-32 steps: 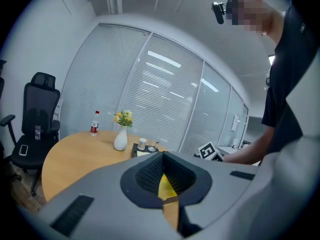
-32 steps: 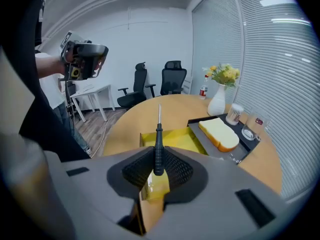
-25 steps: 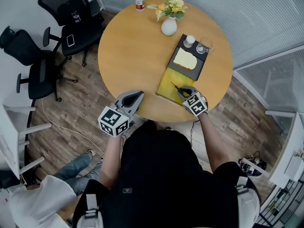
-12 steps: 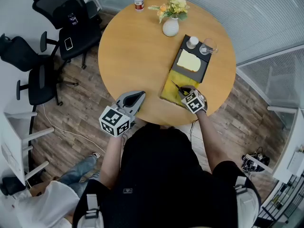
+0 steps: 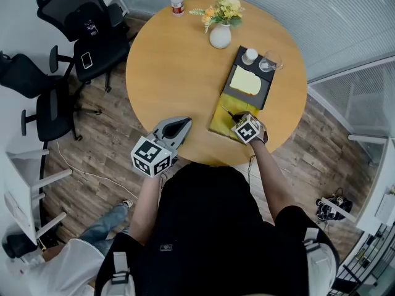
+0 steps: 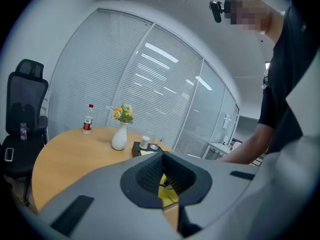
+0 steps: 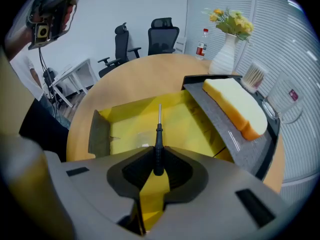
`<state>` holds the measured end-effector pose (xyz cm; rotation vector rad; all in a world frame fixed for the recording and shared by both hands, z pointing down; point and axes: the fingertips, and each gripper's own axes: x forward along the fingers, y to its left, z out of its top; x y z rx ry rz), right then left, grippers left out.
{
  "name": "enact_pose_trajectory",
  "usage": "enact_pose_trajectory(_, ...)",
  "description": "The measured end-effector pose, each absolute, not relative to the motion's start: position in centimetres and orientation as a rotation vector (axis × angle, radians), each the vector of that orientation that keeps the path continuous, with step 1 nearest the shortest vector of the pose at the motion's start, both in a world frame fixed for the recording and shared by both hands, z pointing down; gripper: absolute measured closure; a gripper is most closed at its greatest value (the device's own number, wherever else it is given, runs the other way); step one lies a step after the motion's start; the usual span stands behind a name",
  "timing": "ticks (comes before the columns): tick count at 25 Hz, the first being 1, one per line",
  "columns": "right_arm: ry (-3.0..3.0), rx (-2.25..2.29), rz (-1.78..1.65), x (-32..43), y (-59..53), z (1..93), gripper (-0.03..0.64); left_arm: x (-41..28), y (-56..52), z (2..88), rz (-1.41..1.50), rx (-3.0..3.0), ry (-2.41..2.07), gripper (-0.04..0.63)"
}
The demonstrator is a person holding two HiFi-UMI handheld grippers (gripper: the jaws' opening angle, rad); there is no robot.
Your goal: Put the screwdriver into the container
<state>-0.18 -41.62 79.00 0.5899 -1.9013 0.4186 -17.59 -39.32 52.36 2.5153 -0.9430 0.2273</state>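
A black-handled screwdriver (image 7: 159, 134) with a thin metal shaft points forward out of my right gripper (image 7: 158, 161), which is shut on its handle. The tool hangs over the open yellow container (image 7: 130, 119), a shallow box lying at the near right part of the round wooden table. In the head view the right gripper (image 5: 237, 121) sits at the container's (image 5: 219, 119) near end, and the screwdriver (image 5: 229, 114) shaft reaches over it. My left gripper (image 5: 179, 126) hovers at the table's near edge to the left. Its jaws (image 6: 163, 171) meet at the tips with nothing between them.
A black tray (image 5: 231, 85) behind the container carries a pale yellow block (image 5: 245, 81), a glass (image 5: 269, 61) and a small white jar (image 5: 249, 55). A white vase of flowers (image 5: 220, 34) and a bottle (image 5: 177, 0) stand at the far edge. Office chairs (image 5: 92, 36) stand at the left.
My right gripper with the screwdriver has edged a little forward over the yellow container. The left gripper has barely moved.
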Motion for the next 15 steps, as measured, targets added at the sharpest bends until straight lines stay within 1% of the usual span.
enact_pose_trajectory(15,-1.822,0.548,0.452,-0.3,-41.7,81.0,0.557,-17.8,-39.3,51.8,0.216,2.509,-0.956,0.591)
